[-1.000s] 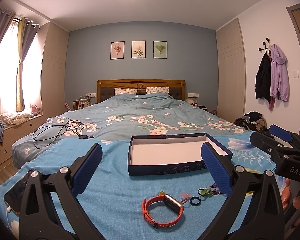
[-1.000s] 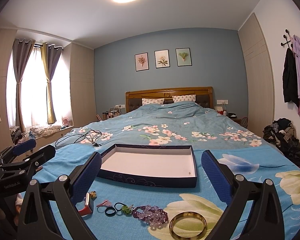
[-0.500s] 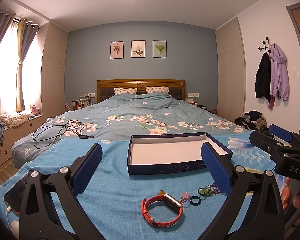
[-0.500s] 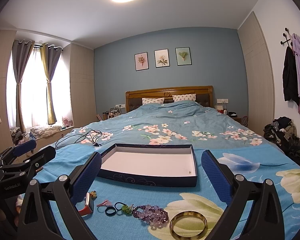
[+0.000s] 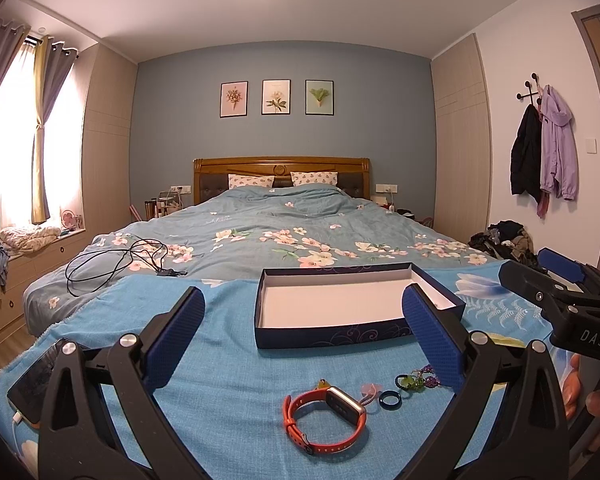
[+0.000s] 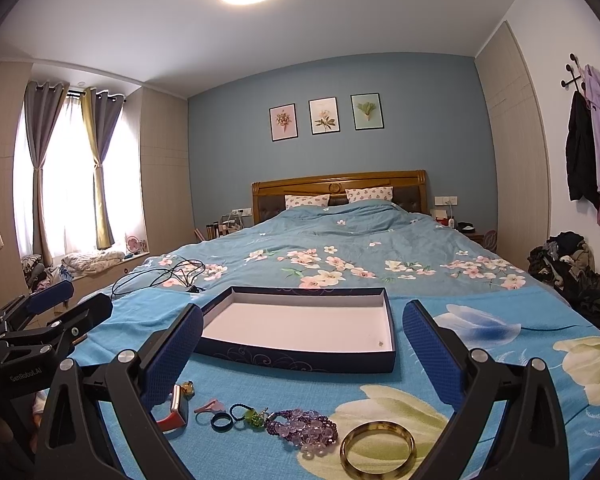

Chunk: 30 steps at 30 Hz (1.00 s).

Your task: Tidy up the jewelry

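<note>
Both claws are just hanging there side by side, pointed forward. Left claw (image 5: 303,328) has its jaws spread wide, nothing between them. Right claw (image 6: 303,330) same deal, wide apart and holding nothing.

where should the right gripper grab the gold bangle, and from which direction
Take the gold bangle across its rim, from above, one finger inside the ring and one outside. It lies flat on the blue blanket, so a sideways approach finds little edge to pinch. The far or right arc looks safest, away from the purple bead bracelet beside it. The right gripper is open.
</note>
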Each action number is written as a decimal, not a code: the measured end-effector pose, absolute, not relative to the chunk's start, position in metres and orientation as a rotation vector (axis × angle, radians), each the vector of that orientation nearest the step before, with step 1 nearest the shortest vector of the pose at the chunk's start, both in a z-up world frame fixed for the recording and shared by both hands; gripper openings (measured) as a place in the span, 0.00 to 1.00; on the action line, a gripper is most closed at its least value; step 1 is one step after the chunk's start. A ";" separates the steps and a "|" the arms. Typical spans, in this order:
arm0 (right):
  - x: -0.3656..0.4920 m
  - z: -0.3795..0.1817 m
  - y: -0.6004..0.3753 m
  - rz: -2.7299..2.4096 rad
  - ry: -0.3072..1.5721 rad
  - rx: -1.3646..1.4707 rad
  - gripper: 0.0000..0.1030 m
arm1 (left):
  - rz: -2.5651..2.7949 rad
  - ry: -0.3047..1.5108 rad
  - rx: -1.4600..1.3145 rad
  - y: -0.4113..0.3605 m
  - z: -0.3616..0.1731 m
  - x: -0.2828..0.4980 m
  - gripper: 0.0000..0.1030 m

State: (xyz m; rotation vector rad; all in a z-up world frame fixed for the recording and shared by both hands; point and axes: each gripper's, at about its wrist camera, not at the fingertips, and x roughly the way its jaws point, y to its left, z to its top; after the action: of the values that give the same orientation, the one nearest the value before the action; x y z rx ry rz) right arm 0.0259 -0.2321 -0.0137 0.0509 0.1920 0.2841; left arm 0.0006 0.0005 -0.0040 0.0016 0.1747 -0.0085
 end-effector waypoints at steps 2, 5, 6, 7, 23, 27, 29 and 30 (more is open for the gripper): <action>0.026 -0.014 -0.232 0.283 0.193 0.051 0.94 | -0.008 0.175 0.002 0.002 -0.004 -0.001 0.94; 0.027 -0.016 -0.232 0.285 0.196 0.054 0.94 | -0.008 0.176 0.002 0.001 -0.004 0.000 0.94; 0.027 -0.016 -0.232 0.284 0.196 0.056 0.94 | -0.009 0.178 0.001 0.002 -0.005 0.000 0.94; 0.027 -0.017 -0.232 0.285 0.196 0.057 0.94 | -0.009 0.179 0.001 0.002 -0.005 -0.001 0.94; 0.027 -0.018 -0.232 0.286 0.202 0.060 0.94 | -0.011 0.197 0.003 0.000 -0.010 0.000 0.94; 0.031 -0.018 -0.234 0.293 0.214 0.059 0.94 | -0.015 0.213 -0.001 0.000 -0.010 0.003 0.94; 0.032 -0.020 -0.236 0.290 0.224 0.061 0.94 | -0.013 0.220 -0.002 0.002 -0.010 0.005 0.94; 0.033 -0.020 -0.237 0.289 0.227 0.060 0.94 | -0.014 0.225 -0.003 0.002 -0.009 0.006 0.94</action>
State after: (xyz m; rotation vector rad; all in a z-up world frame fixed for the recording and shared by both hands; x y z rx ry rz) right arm 0.0332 -0.2372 -0.0196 0.0596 0.2266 0.2890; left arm 0.0058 0.0023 -0.0095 -0.0031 0.2251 -0.0142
